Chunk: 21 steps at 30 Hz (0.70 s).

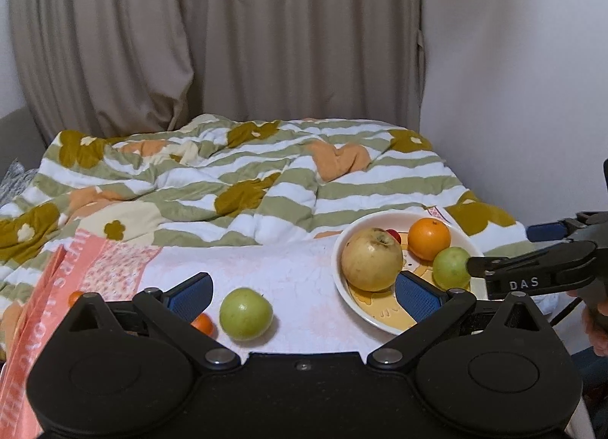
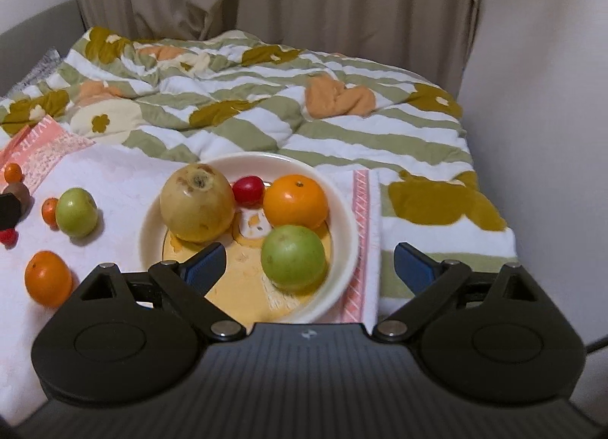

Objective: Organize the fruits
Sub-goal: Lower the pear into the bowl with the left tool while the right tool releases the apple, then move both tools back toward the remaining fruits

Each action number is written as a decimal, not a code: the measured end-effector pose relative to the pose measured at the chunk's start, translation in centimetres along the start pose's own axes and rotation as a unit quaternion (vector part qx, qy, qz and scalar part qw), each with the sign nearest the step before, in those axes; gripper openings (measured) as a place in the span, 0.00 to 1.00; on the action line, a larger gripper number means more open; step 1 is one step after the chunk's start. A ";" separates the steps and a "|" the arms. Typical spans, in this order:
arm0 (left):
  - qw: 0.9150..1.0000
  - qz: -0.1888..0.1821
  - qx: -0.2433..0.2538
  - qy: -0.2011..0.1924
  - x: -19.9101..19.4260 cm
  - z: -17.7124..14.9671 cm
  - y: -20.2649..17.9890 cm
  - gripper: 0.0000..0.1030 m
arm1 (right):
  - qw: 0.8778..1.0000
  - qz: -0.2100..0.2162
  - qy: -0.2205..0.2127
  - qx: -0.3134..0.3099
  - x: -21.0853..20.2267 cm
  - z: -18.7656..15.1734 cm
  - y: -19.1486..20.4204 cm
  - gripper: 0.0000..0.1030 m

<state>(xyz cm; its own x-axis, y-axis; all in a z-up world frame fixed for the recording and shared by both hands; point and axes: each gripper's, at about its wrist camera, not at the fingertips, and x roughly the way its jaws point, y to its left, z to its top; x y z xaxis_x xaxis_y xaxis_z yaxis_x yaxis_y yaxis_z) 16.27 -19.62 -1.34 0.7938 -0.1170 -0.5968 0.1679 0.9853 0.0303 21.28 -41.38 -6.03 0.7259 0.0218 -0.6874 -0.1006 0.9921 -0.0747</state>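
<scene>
Both tools stand open, empty: left tool [image 1: 304, 300], right tool [image 2: 309, 262]. Green apple [image 1: 246, 313] lies on the bed's white cloth [image 1: 296, 272], left of the bowl [image 1: 344, 287]. Probably firm, smooth, rolls; clamp across its widest girth.

Count by kind, both wrist views combined.

Bowl [image 2: 351, 211]: 1, white rim, yellow inside.

In the bowl, 4 fruits:
- yellowish pomegranate-like fruit [image 2: 197, 202]: 1
- orange [image 2: 295, 201]: 1
- green apple [image 2: 294, 257]: 1
- red cherry tomato [image 2: 248, 190]: 1

On the white cloth [image 2: 114, 173] outside the bowl:
- green apple [image 2: 76, 212]: 1
- large orange [image 2: 48, 278]: 1
- small oranges: 2, [image 2: 49, 210] and [image 2: 12, 172]
- brown fruit [image 2: 19, 193], kind unclear: 1
- small red fruit [image 2: 8, 237]: 1, partly cut off at the frame edge

Green apples in total: 2. Flowered quilt [image 2: 266, 127]: 1.
</scene>
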 end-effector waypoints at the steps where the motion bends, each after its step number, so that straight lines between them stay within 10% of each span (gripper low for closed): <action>1: 1.000 0.001 -0.006 -0.001 -0.6 -0.1 0.1 1.00 | 1.000 -0.002 0.002 -0.001 -0.5 -0.1 0.0 1.00; 21: 0.993 0.096 -0.045 -0.053 -12.8 -2.9 6.4 1.00 | 0.997 0.057 -0.053 -0.011 -12.0 -0.2 4.3 1.00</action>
<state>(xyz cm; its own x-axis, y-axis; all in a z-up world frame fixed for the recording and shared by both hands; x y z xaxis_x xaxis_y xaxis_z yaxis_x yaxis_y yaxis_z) 5.49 -11.47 4.19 0.8638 0.0661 -0.4995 -0.0412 0.9973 0.0606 12.00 -37.44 1.82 0.7761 0.1488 -0.6128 -0.2015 0.9793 -0.0174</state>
